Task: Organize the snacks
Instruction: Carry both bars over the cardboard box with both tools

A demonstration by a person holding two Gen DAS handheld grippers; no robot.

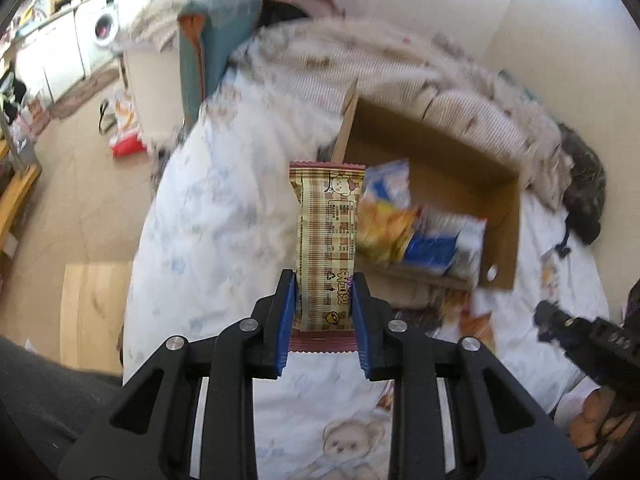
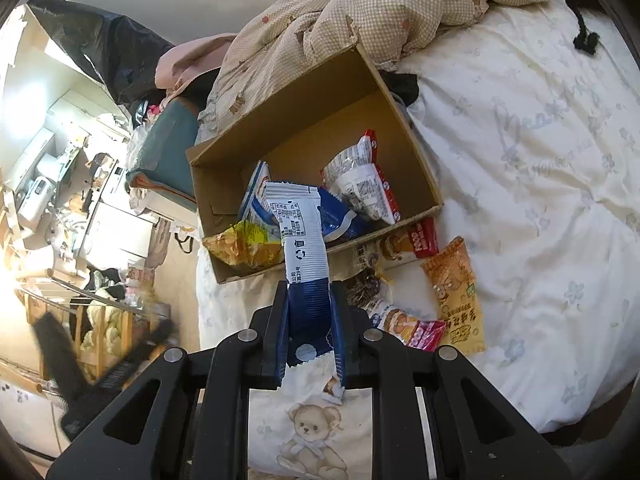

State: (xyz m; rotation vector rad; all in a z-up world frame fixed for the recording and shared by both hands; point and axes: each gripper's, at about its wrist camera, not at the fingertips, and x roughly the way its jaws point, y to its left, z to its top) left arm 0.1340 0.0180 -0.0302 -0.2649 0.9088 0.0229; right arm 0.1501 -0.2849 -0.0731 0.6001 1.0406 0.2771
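Observation:
My left gripper is shut on a tan plaid snack bar, held upright above the bed in front of an open cardboard box. In the right wrist view my right gripper is shut on a blue and white snack packet, whose free end reaches over the near wall of the cardboard box. Several snack bags lie in the box, among them a yellow bag and a white and red bag. The right gripper shows at the right edge of the left wrist view, blurred.
More snacks lie on the white bedsheet beside the box: an orange packet and red and white packets. A checked quilt is bunched behind the box. The bed's left edge drops to a cluttered floor.

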